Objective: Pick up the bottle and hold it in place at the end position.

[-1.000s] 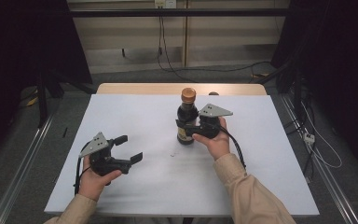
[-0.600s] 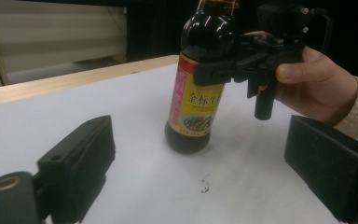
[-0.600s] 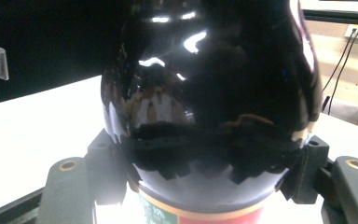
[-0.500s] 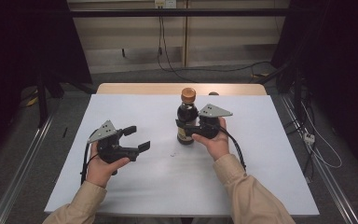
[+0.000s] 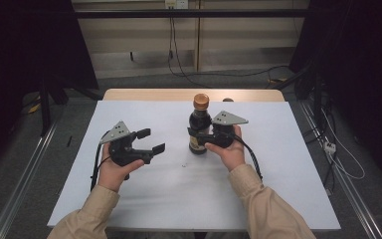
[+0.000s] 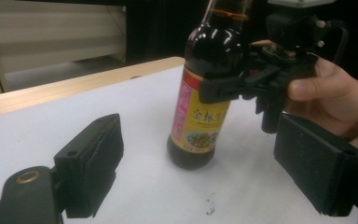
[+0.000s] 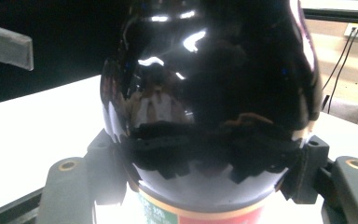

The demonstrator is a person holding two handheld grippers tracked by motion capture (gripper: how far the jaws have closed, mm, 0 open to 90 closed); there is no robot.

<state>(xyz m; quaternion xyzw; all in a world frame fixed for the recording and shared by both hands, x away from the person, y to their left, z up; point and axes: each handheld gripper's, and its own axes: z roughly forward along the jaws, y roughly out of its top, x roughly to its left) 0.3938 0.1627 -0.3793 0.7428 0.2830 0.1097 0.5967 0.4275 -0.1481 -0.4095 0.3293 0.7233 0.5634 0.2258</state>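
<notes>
Right now my right gripper point(image 5: 200, 135) is clenched around a dark sauce bottle point(image 5: 198, 127) that stands upright on the white table point(image 5: 179, 199), a little right of the middle and toward the far side. My jaws press the bottle's body from both sides, just above its label; in the right gripper view the glossy black glass point(image 7: 209, 93) sits between them, with the green and red edge of the label below. The bottle's brown cap point(image 5: 201, 101) is on top. My right hand point(image 5: 229, 149) wraps the gripper's handle on the bottle's right.

My left gripper point(image 5: 149, 141) is released, jaws spread wide apart with nothing between them. It hovers to the left of the bottle, near it but not touching, jaws pointing right toward it. In the left gripper view the bottle point(image 6: 205, 93) stands beyond my two open pads, yellow label facing me, and my right gripper point(image 6: 242, 84) clamps it from the right. My left hand point(image 5: 114, 167) holds the handle.
</notes>
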